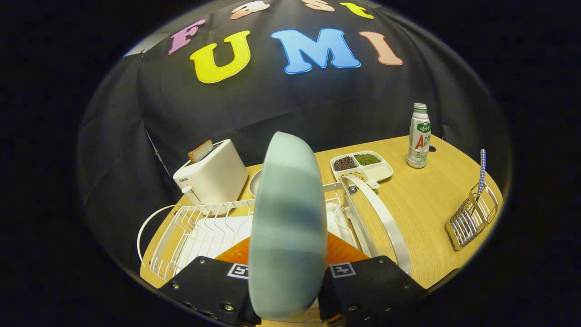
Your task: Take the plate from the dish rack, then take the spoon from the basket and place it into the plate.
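A pale blue-green plate [287, 227] stands on edge between my two fingers, and my gripper [287, 290] is shut on its rim. The plate is raised over the white wire dish rack [199, 222], which lies just beneath and ahead of the fingers on the wooden table [417, 213]. Off to the right, near the table's edge, sits a small wire basket [472, 218] with a spoon [481, 170] standing in it, its checked blue-and-white handle pointing up. The plate hides the middle of the rack.
A white toaster [213, 177] with a slice of bread stands beyond the rack on the left. A divided white tray [363, 165] of beans lies beyond the rack's right end. A white bottle [418, 136] stands further back right. Bare wood lies between rack and basket.
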{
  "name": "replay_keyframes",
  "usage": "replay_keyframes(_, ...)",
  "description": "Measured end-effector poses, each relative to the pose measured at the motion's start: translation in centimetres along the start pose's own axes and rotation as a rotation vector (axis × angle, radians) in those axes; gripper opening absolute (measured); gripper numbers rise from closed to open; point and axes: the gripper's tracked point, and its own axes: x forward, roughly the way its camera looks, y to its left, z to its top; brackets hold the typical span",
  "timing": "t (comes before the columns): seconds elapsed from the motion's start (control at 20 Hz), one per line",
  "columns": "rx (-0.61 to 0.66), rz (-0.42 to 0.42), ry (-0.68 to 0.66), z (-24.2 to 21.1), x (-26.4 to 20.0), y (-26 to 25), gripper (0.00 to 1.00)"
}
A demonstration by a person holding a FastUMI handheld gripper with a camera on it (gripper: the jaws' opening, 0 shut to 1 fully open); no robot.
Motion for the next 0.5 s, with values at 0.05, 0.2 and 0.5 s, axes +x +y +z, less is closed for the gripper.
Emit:
replay_keyframes(0.05,-0.013,-0.020,0.008,-0.1,-0.1,-0.3,0.52)
replay_keyframes(0.2,-0.048,-0.104,0.027,0.1,-0.8,-0.9,0.40)
replay_keyframes(0.5,-0.190,-0.248,-0.039,3.4,-1.7,-0.4,0.37)
